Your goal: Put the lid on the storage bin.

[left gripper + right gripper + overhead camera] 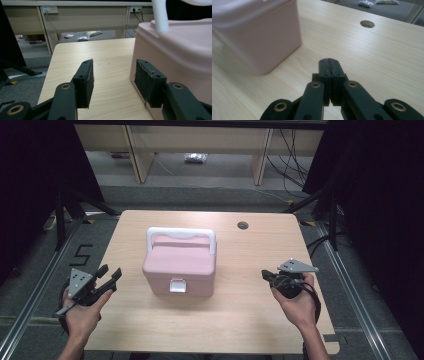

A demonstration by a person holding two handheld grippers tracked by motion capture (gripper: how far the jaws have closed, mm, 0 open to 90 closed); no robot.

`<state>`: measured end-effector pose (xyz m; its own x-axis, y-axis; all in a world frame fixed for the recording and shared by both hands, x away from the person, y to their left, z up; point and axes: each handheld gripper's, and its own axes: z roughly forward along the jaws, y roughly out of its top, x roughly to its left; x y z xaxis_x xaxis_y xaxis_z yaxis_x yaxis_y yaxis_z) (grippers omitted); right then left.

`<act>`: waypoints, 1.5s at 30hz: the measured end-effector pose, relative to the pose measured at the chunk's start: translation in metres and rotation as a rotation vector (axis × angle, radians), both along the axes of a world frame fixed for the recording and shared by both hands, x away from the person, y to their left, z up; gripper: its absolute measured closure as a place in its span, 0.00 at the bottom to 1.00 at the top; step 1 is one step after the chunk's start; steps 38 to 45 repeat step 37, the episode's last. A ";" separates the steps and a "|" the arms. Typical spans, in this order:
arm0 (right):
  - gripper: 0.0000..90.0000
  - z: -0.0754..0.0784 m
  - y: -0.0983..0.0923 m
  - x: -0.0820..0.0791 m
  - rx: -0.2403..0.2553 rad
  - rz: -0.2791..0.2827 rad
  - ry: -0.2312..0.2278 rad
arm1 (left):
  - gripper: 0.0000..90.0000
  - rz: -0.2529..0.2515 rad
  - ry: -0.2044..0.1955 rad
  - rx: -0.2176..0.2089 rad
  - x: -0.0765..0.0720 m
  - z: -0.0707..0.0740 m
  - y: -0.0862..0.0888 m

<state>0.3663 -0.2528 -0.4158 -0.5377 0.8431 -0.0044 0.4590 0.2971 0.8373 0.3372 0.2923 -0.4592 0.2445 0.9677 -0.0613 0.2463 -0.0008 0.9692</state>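
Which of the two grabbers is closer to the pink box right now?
Left. The left gripper sits open just off the pink box's left side; the right gripper, shut, is farther off to its right.

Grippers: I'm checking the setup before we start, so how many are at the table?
2. The left gripper is at the table's left edge, jaws open, beside the pink box. The right gripper is over the table's right side, jaws shut, apart from the box.
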 end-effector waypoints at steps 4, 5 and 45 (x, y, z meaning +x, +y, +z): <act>1.00 -0.007 -0.009 -0.005 0.010 -0.029 0.012 | 0.53 0.012 0.008 0.015 -0.002 -0.009 0.002; 1.00 -0.009 -0.012 -0.006 0.006 -0.031 0.014 | 0.53 0.012 0.009 0.017 -0.002 -0.012 0.002; 0.86 -0.071 -0.050 -0.035 0.076 -0.183 0.034 | 0.50 0.042 0.026 0.012 -0.008 -0.058 0.010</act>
